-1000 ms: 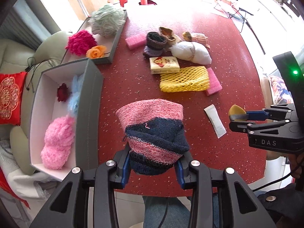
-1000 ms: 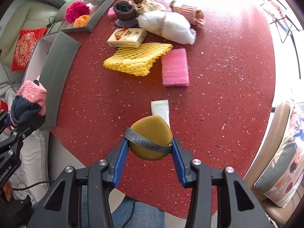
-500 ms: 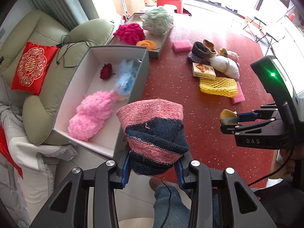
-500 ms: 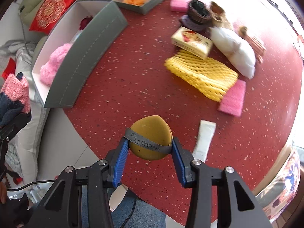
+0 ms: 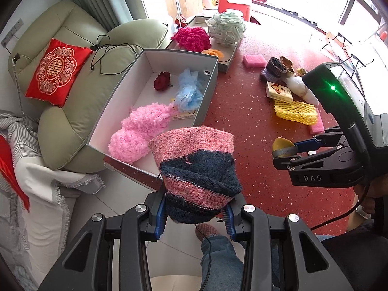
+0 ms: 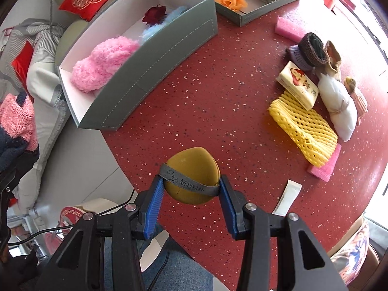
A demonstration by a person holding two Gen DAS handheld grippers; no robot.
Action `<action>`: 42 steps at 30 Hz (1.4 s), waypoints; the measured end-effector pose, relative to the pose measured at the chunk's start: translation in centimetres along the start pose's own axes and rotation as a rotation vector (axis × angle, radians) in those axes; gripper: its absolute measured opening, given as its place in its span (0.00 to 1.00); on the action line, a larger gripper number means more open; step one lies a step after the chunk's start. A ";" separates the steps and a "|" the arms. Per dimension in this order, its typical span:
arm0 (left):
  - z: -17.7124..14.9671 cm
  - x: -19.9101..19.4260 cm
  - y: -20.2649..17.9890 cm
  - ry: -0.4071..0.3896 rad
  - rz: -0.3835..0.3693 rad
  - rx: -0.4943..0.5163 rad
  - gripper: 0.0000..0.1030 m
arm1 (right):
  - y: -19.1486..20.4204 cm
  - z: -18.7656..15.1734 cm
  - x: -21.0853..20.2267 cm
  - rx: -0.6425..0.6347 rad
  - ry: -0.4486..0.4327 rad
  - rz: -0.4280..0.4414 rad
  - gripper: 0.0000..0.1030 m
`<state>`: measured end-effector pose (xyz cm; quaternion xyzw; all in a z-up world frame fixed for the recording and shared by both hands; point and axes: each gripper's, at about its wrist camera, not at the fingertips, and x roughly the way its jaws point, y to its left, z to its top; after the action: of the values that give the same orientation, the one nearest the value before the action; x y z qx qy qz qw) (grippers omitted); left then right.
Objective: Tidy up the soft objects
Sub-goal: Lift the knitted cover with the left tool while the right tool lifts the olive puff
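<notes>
You're partway: left gripper (image 5: 195, 214) clamps the knit sock (image 5: 195, 167), right gripper (image 6: 191, 190) the yellow puff (image 6: 192, 178); box (image 6: 150, 72) at the table's left edge half-filled, plenty left

place: home living room | evidence: pale green leather armchair (image 5: 72, 77); red embroidered cushion (image 5: 57, 72); round red speckled table (image 6: 218, 101); white tiled floor (image 5: 116, 194)

I see a red speckled table (image 6: 213, 101) under the work area. Off its left edge stands a pale green armchair (image 5: 80, 97) carrying a red embroidered cushion (image 5: 57, 71) and a loose black cable (image 5: 109, 55). A grey striped blanket (image 5: 17, 131) lies beside the armchair, over a white fringed cloth (image 5: 48, 186). A red plastic chair (image 5: 234, 2) stands on the floor beyond the table's far end.
</notes>
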<state>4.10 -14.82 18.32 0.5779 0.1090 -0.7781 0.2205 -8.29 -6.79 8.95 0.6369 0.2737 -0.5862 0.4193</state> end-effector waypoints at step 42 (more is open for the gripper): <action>2.6 2.5 -10.3 0.041 -0.138 0.328 0.38 | -12.1 -7.8 -1.7 0.445 -0.072 0.001 0.47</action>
<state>-3.58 -7.39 15.89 0.6132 0.0246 -0.7867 0.0672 -14.74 6.12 7.68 0.6925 0.1222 -0.6543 0.2782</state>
